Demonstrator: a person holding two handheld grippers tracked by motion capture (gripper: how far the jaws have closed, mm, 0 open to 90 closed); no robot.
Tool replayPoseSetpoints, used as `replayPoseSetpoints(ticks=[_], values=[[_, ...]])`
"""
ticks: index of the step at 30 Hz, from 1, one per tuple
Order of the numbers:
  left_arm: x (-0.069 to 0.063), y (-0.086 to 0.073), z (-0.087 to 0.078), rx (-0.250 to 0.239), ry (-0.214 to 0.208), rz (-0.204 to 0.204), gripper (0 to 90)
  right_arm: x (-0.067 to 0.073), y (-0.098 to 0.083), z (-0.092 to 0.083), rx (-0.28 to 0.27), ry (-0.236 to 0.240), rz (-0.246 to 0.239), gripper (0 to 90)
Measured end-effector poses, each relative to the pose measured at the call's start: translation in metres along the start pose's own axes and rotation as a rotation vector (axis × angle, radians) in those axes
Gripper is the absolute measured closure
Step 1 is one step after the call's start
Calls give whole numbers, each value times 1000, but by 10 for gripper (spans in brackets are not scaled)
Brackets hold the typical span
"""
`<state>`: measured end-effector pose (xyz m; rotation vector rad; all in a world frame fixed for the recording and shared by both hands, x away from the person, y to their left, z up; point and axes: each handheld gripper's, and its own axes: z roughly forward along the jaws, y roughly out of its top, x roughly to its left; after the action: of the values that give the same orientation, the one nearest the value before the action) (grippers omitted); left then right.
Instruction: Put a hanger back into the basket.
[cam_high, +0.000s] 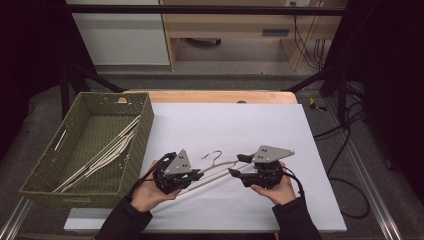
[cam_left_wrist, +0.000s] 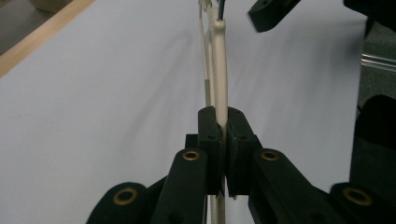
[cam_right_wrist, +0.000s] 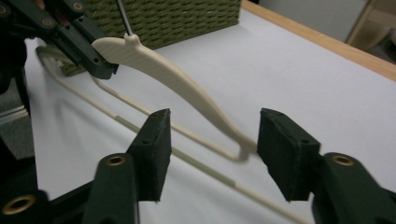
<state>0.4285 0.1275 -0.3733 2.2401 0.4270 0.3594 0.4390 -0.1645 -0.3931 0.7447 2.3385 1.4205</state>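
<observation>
Hanger (cam_high: 220, 167) handover in hand: your left gripper (cam_left_wrist: 223, 140) clamps arm, right gripper (cam_right_wrist: 212, 149) jaws apart around other end; next, carry to basket (cam_high: 145, 125), mind hook

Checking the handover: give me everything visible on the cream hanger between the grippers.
The hanger is slim, cream-coloured, plastic by its look, with a dark metal hook at its neck, curved shoulders and a thin lower bar. It is held over the white sheet, right of the green woven basket. The left gripper is shut on one shoulder. The right gripper is open, its pads either side of the other end without pressing it.
</observation>
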Motion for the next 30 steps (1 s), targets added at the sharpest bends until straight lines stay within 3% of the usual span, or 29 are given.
replayPoseSetpoints(ticks=[6,10,16,24,30], values=[[8,-1,-9,-43,57,-84,862,-11,-6,-13,-51,-122,64,225],[11,3,-19,-79,89,-105,862,-18,-13,-19,-69,-183,116,166],[14,15,-43,-136,115,-105,862,-28,-26,-31,-77,-247,181,121],[28,42,-84,-181,154,-97,862,-34,-35,-39,-75,-291,211,107],[53,51,-118,-194,191,-93,862,-33,-35,-39,-72,-294,210,101]])
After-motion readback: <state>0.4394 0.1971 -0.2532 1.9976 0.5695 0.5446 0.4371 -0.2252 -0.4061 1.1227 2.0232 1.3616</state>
